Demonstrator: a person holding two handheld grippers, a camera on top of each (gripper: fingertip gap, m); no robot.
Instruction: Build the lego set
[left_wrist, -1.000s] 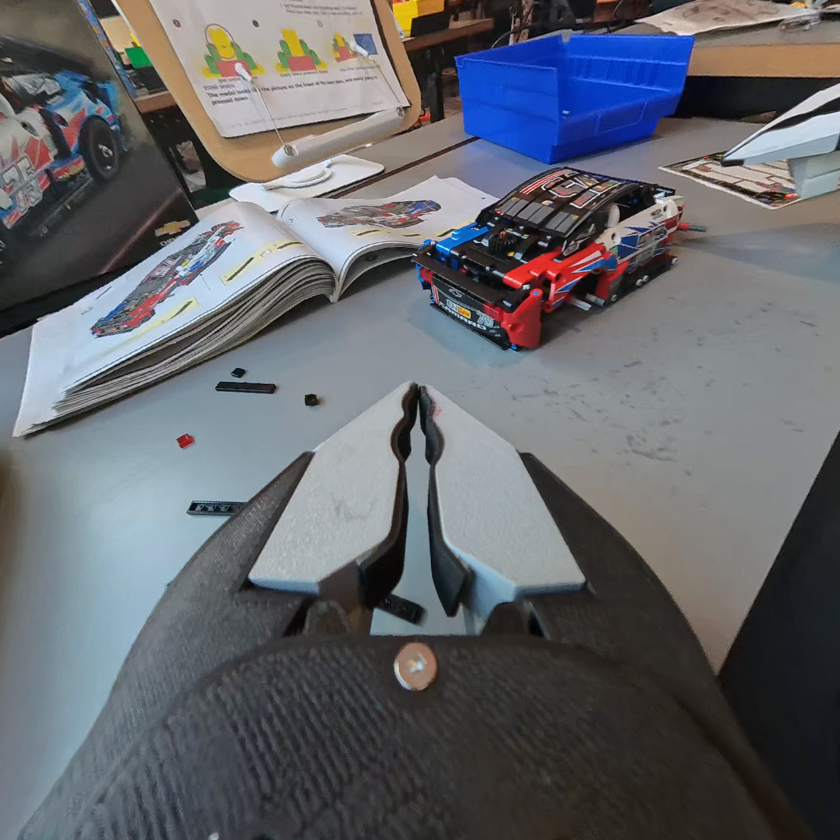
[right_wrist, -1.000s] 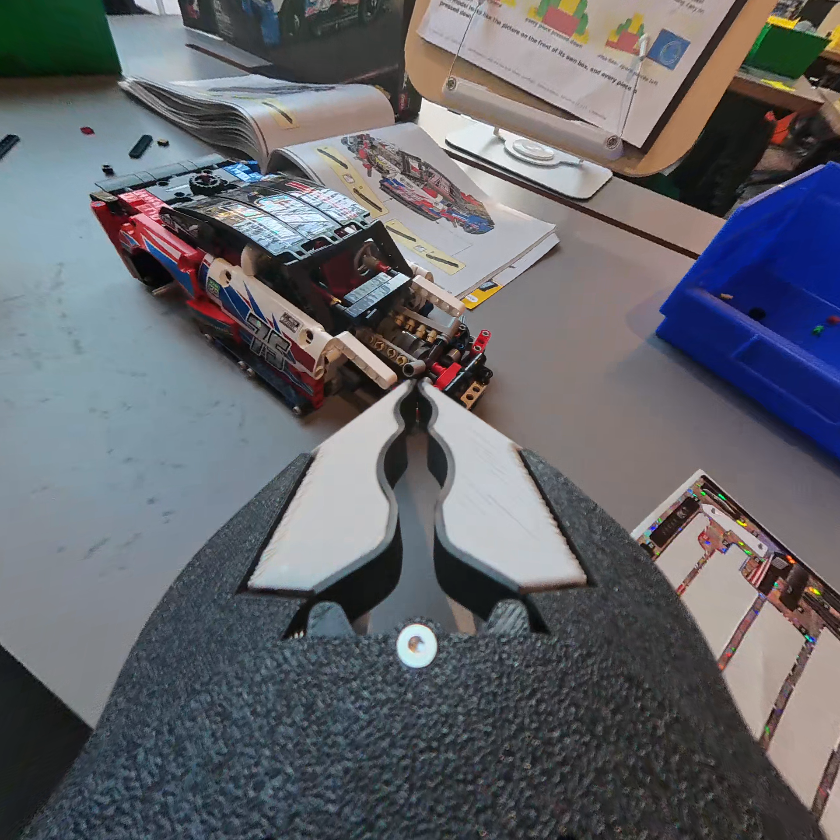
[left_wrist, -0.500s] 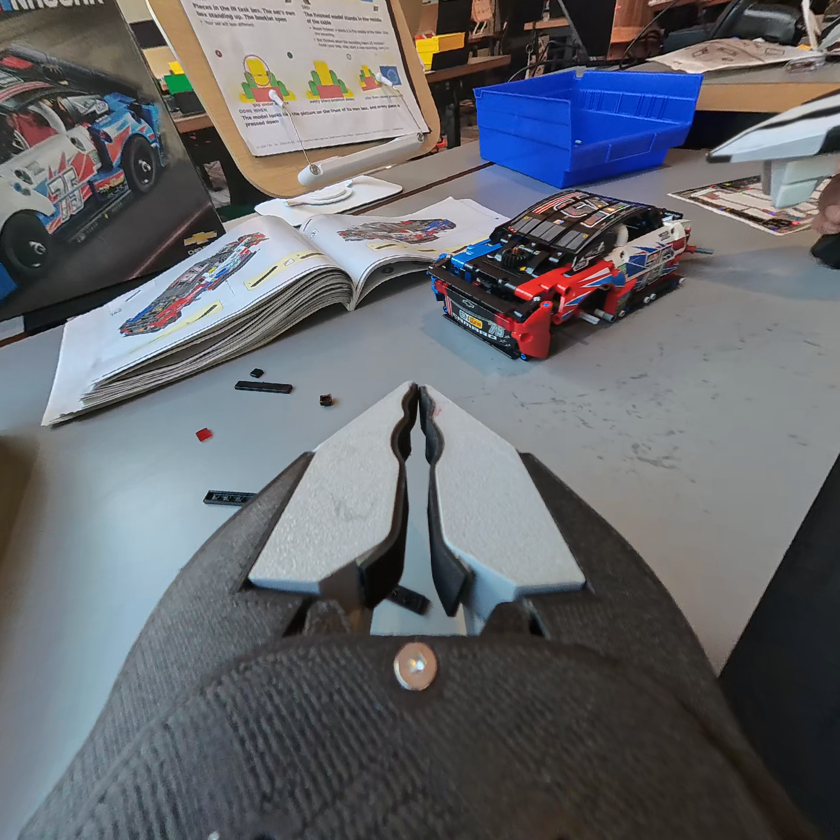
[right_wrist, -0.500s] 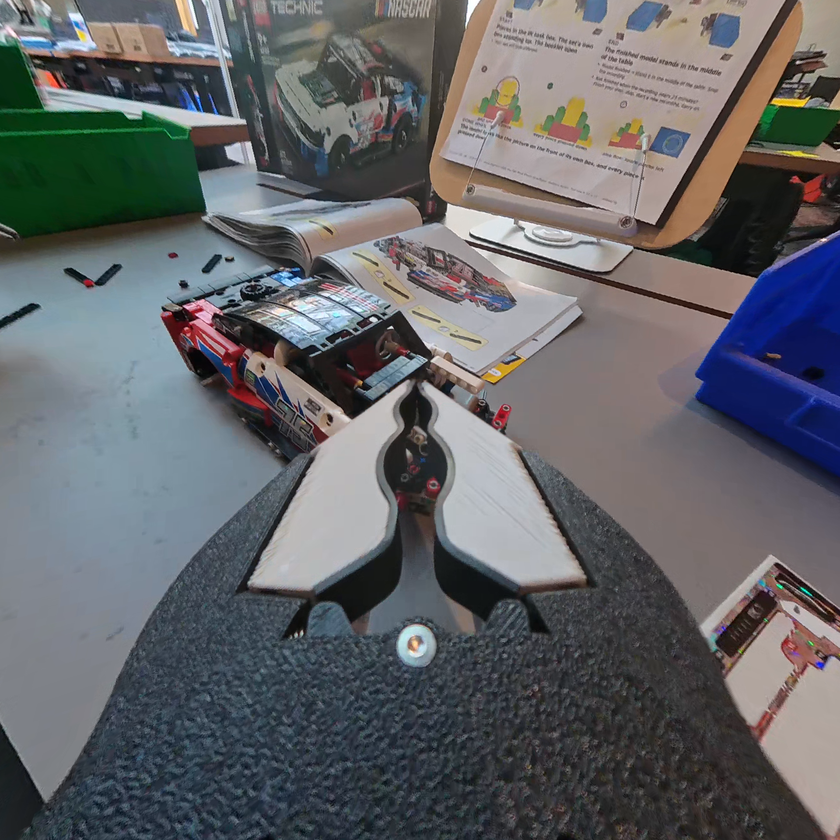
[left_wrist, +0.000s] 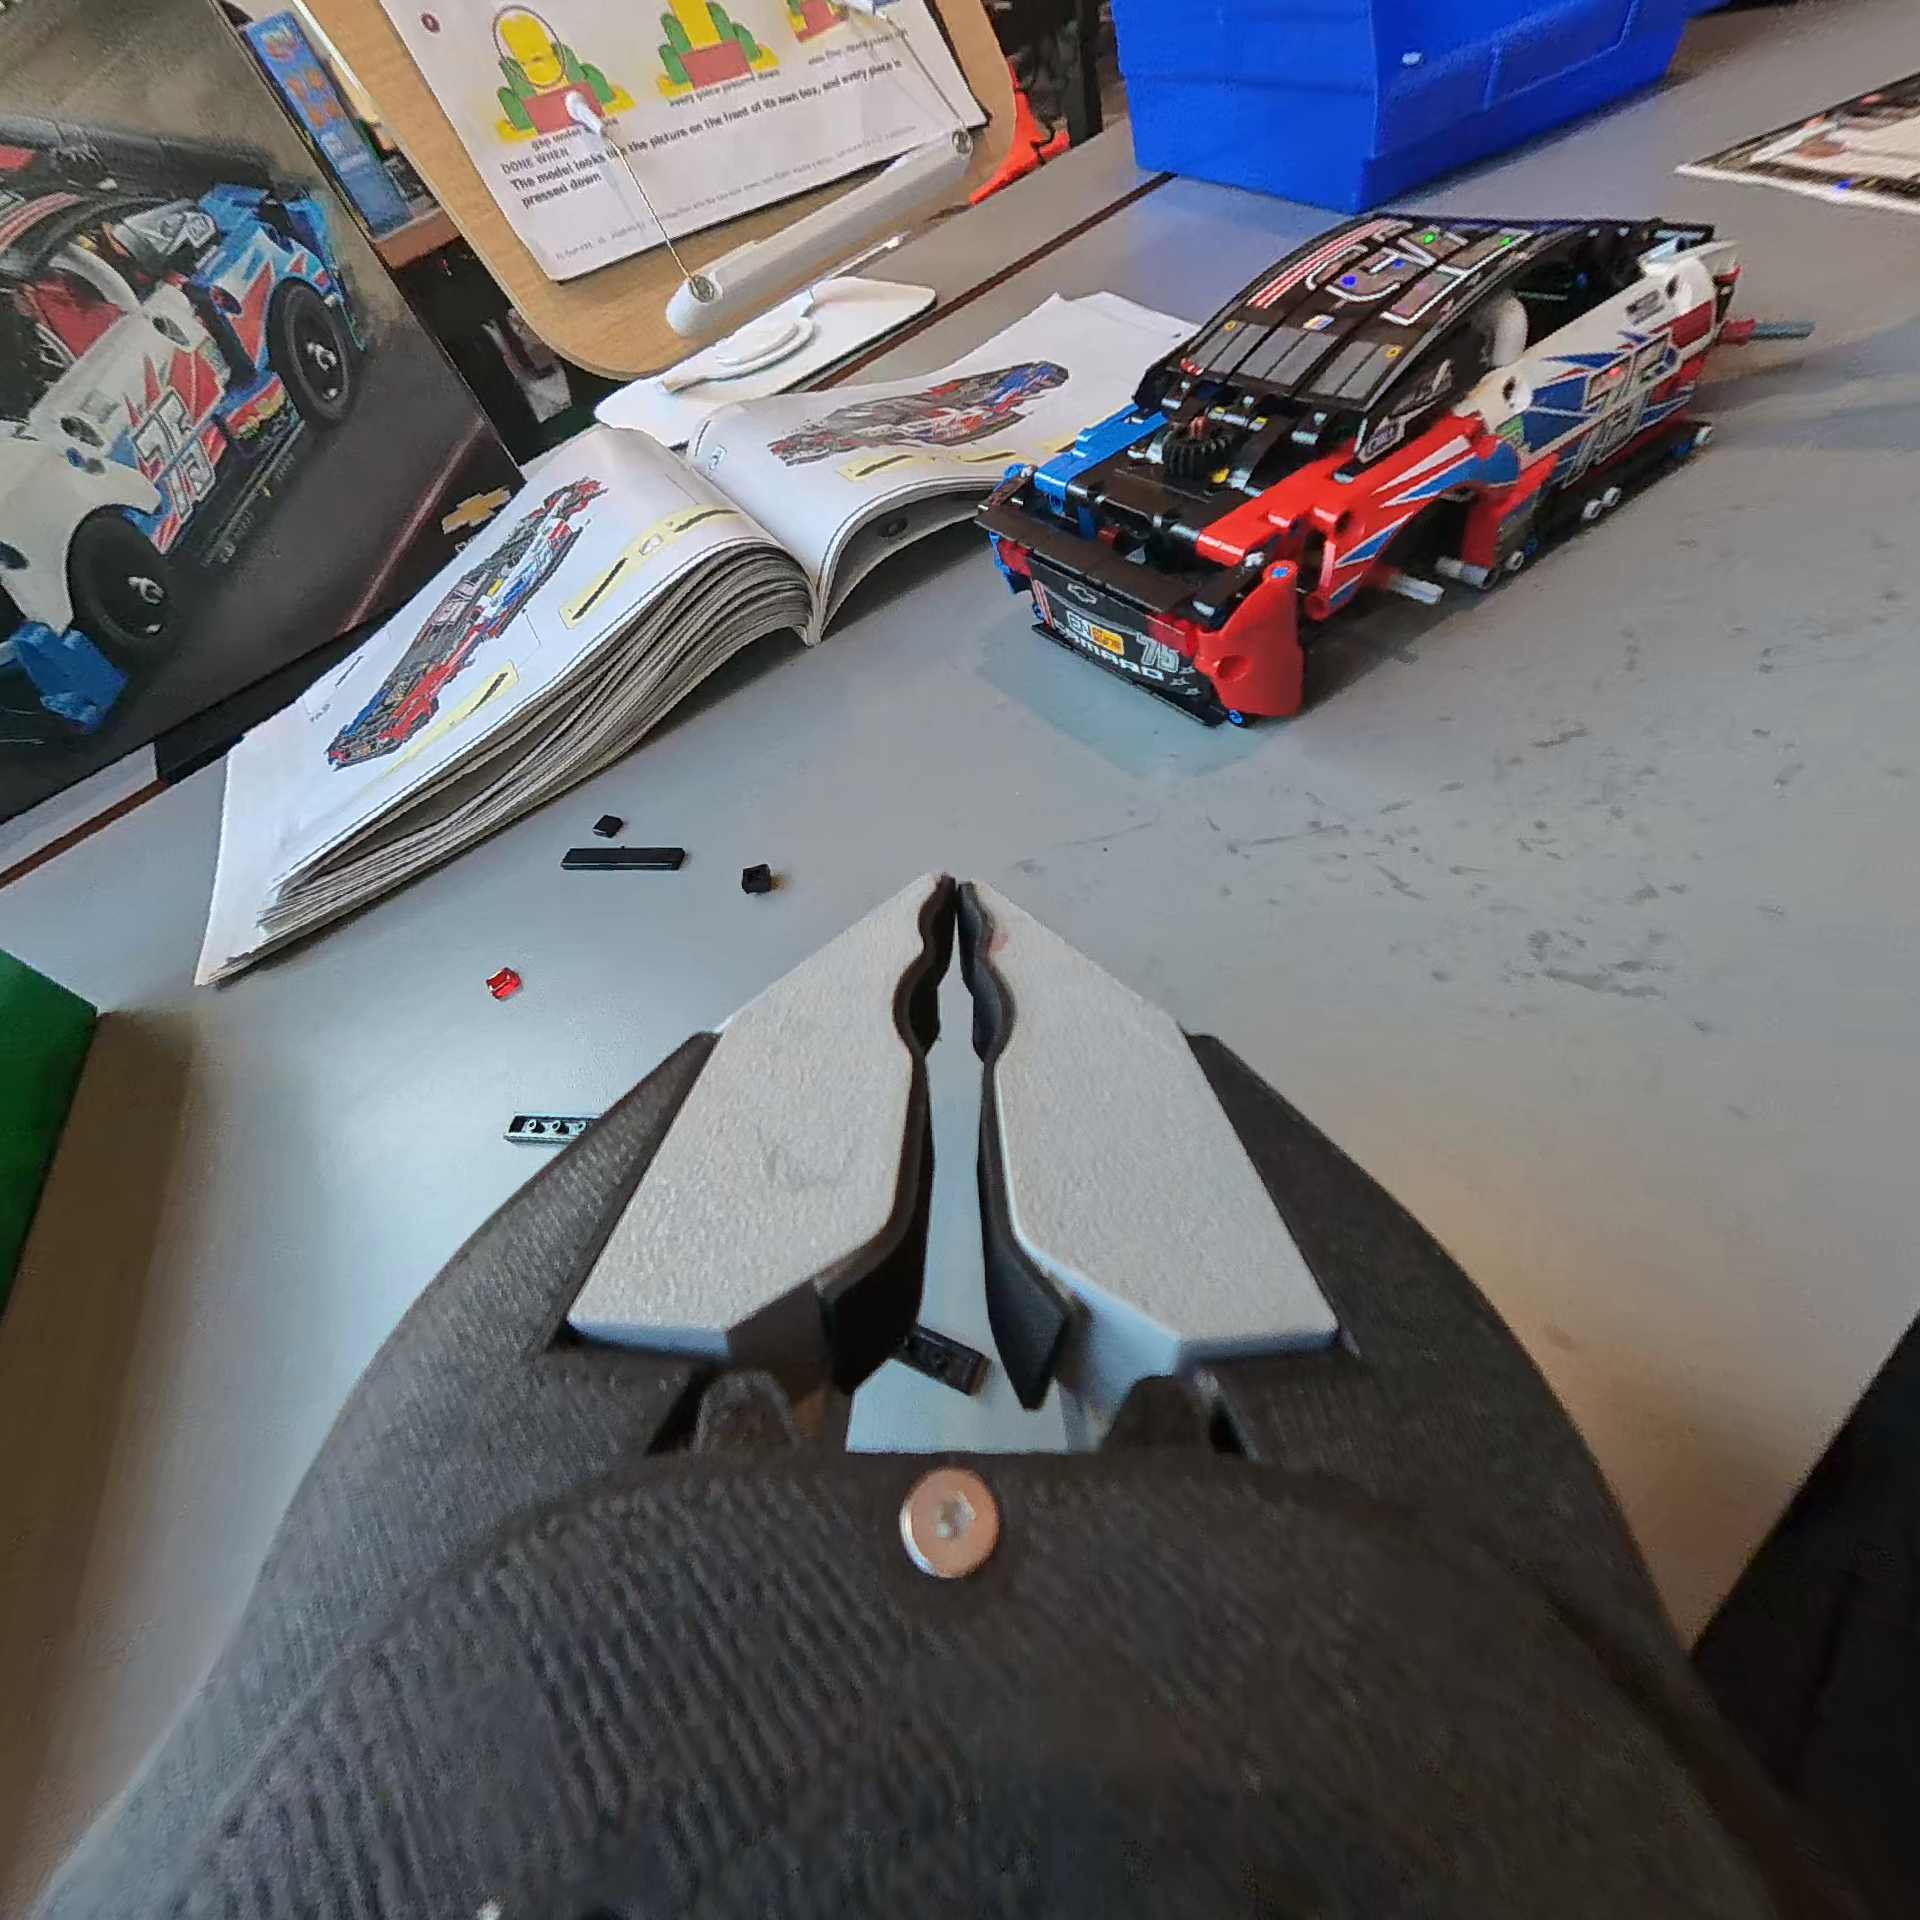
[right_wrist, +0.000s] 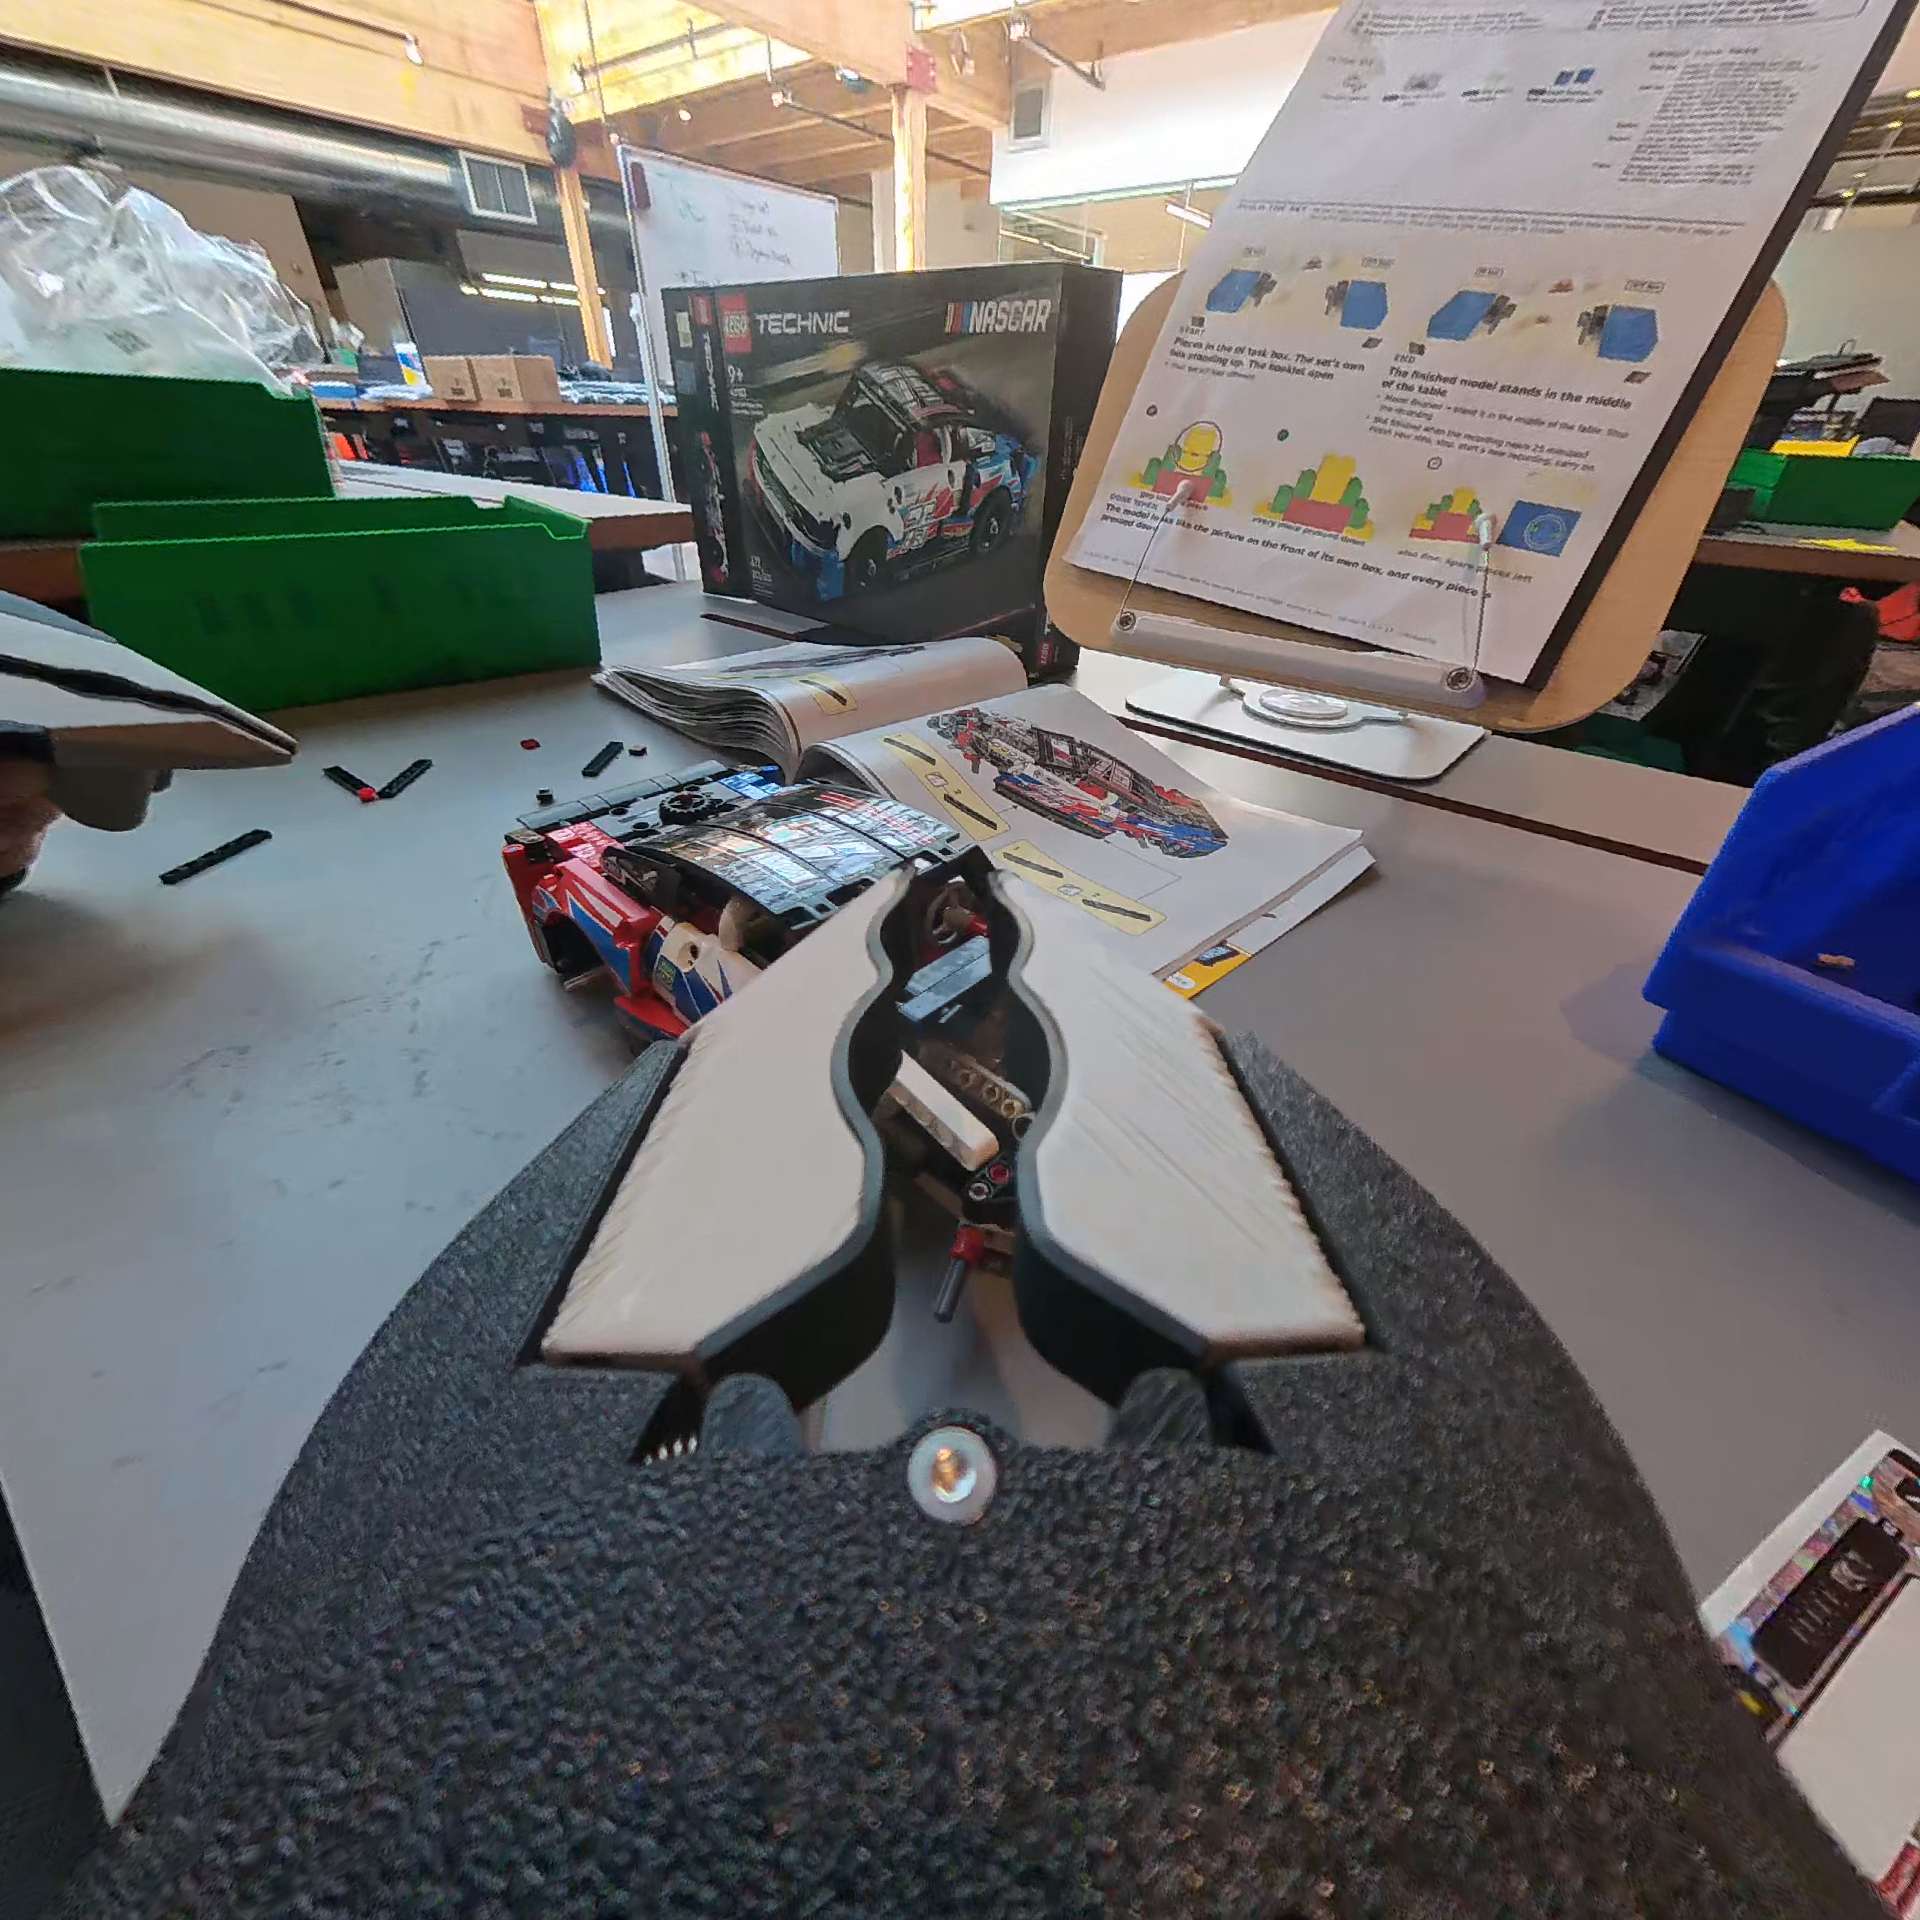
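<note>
The red, white, blue and black lego car (left_wrist: 1351, 468) stands on the grey table (left_wrist: 1455, 987), wheels off, nose toward the left wrist view. My left gripper (left_wrist: 954, 899) is shut and empty, low over the table, well short of the car. Loose pieces lie ahead of it on the left: a black strip (left_wrist: 623, 858), a small black piece (left_wrist: 756, 879), a red piece (left_wrist: 503, 982) and a black beam (left_wrist: 551, 1127). My right gripper (right_wrist: 951, 883) hangs over the rear of the car (right_wrist: 727, 883), jaws a little apart, and the car's rear shows through the gap.
The open instruction booklet (left_wrist: 623, 582) lies behind the car, with the set's box (right_wrist: 894, 447) and a stand holding a sheet (right_wrist: 1455, 364) behind it. Green bins (right_wrist: 332, 592) stand left, a blue bin (right_wrist: 1818, 935) right. A sticker sheet (right_wrist: 1829, 1621) lies near right. A left gripper finger (right_wrist: 156, 717) shows at the left edge. Some 35 cm of space lies between my two pairs of fingers. Measured from the fingertips, the small black piece (left_wrist: 756, 879) is 12 cm or so from the left gripper and 35 cm from the right.
My right gripper has moved forward over the car's rear and levelled out, and its jaws have parted slightly. My left gripper has tilted down and stays shut.
</note>
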